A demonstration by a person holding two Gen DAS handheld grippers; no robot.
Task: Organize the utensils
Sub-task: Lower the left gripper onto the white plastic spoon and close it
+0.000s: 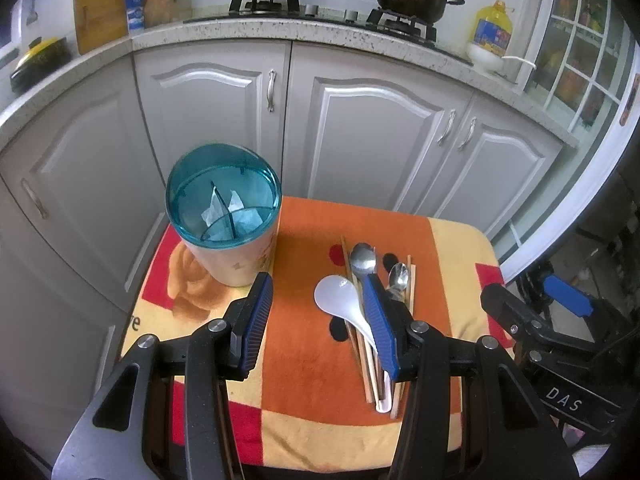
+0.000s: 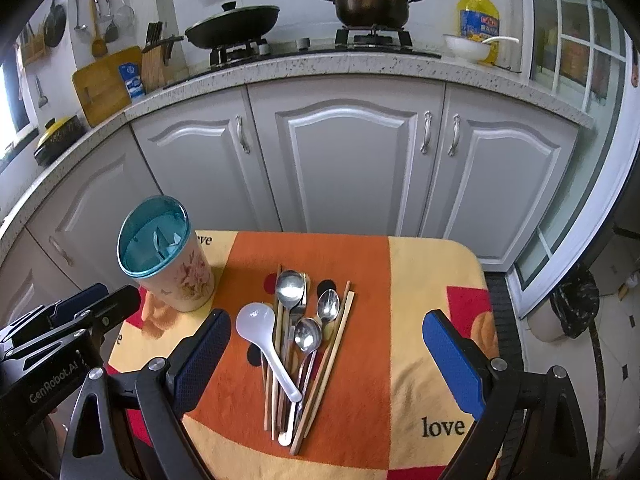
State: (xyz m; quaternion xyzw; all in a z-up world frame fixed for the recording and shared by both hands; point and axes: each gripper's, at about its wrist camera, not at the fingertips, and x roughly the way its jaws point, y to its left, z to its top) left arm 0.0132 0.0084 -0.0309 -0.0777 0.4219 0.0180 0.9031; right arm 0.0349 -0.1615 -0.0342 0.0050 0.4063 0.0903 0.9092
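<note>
The utensils lie in one loose bundle on the towel-covered worktop [image 2: 436, 280], handles toward the cameras. In it are a white plastic spoon [image 2: 256, 320] on the left, a large metal spoon [image 2: 290, 286] at the far end, two smaller metal spoons [image 2: 329, 305] [image 2: 307, 334] to its right, and several wooden chopsticks [image 2: 338, 344] running lengthwise under and beside them. The pieces overlap and touch one another.

Well to the left of the bundle, at the towel's far left corner, stands the holder [image 2: 176, 264], an upright floral cup with a blue translucent divided insert; crumpled paper shows inside it.

The right gripper [image 2: 326, 340] hovers above the near end of the bundle with its jaws spread wide, one blue pad on each side of the utensils, touching none. The left gripper [image 1: 320, 308] is also wide open and empty, above the bare orange stripe between holder and bundle; its right finger [image 1: 380, 328] overlaps the spoons in the left wrist view.

Behind the worktop are white cabinet doors [image 2: 344, 160] and a speckled counter [image 2: 320, 66] carrying a wok [image 2: 232, 24], a lidded pot [image 2: 370, 4], an oil bottle [image 2: 478, 16], a white bowl [image 2: 466, 48], a knife block [image 2: 154, 60] and a cutting board [image 2: 104, 84].
</note>
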